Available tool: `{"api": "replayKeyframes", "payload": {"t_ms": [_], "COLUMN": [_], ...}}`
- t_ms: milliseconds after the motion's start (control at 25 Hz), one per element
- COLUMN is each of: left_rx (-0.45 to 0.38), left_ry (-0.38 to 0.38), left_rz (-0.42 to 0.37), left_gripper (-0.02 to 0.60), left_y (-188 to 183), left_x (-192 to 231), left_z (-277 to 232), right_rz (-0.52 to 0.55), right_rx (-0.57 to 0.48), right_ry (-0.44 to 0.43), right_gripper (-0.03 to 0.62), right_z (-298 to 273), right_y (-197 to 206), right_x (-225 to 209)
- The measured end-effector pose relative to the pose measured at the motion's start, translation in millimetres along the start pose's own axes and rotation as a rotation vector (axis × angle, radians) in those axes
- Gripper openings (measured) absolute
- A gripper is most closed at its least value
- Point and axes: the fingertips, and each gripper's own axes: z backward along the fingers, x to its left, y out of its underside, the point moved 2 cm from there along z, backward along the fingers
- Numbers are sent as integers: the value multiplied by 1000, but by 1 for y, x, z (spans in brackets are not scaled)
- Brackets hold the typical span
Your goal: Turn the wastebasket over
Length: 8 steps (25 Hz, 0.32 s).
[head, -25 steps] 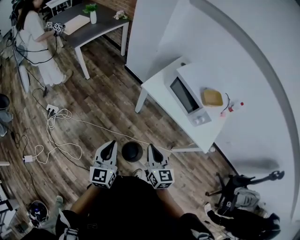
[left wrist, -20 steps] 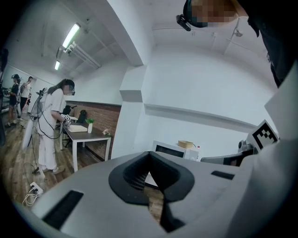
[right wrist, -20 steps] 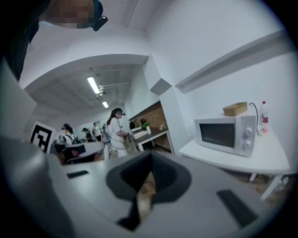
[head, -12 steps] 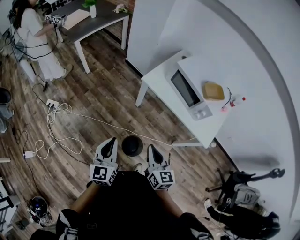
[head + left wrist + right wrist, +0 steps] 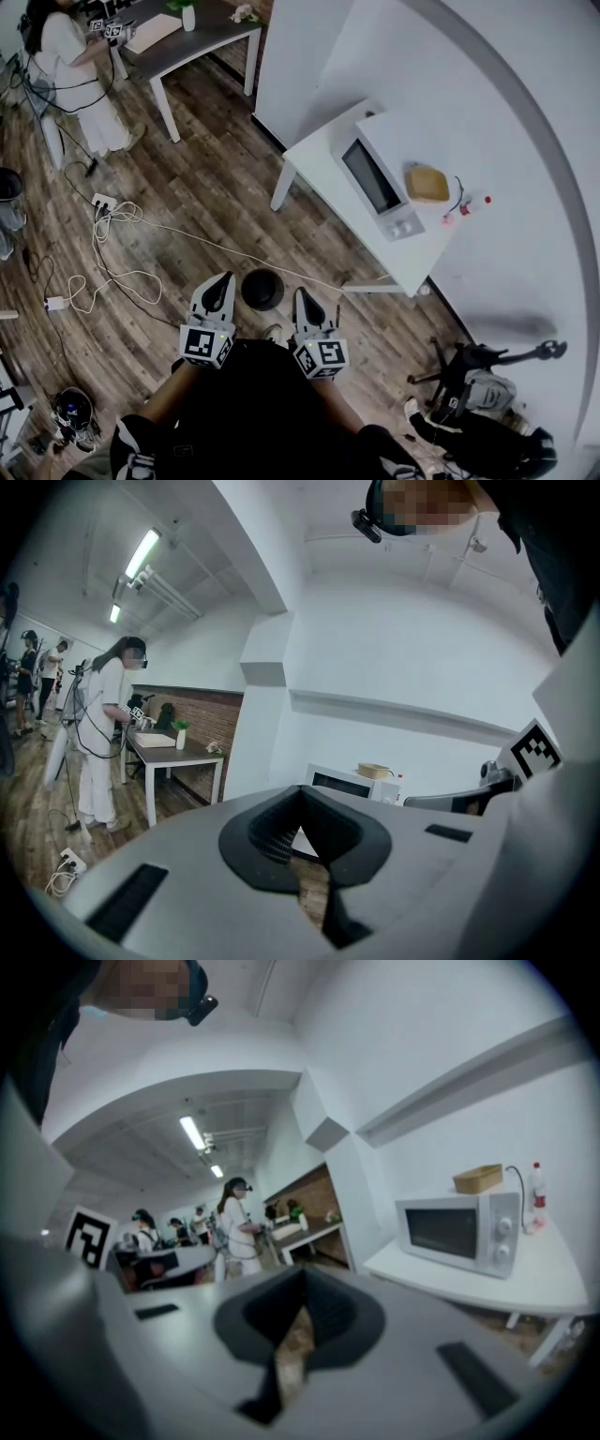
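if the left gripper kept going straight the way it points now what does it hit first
Likely the near end of the white table carrying the microwave, though depth is unclear. The left gripper points nearly level, and the wastebasket sits off to its right, out of that line.

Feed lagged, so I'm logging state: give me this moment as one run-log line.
left gripper: shut, empty | right gripper: shut, empty | wastebasket: on wooden floor, untouched | step: not started

Black wastebasket (image 5: 263, 289) is sitting on brown wood-grain floor (image 5: 216, 197); grey left gripper (image 5: 221, 281) and right gripper (image 5: 303, 297) are bearing black-and-white square markers (image 5: 204, 348).
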Motion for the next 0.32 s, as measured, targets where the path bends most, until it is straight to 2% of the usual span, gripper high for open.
{"api": "replayKeyframes", "payload": {"t_ms": [320], "left_rx": [2], "left_ry": [-3], "left_rz": [6], "left_gripper": [31], "left_y": [0], "left_x": [-1], "left_z": [2], "right_rz": [15], "right_rx": [12], "right_ry": [-1], "right_gripper": [32], "right_z": [0], "right_y": [2], "right_x": [0]}}
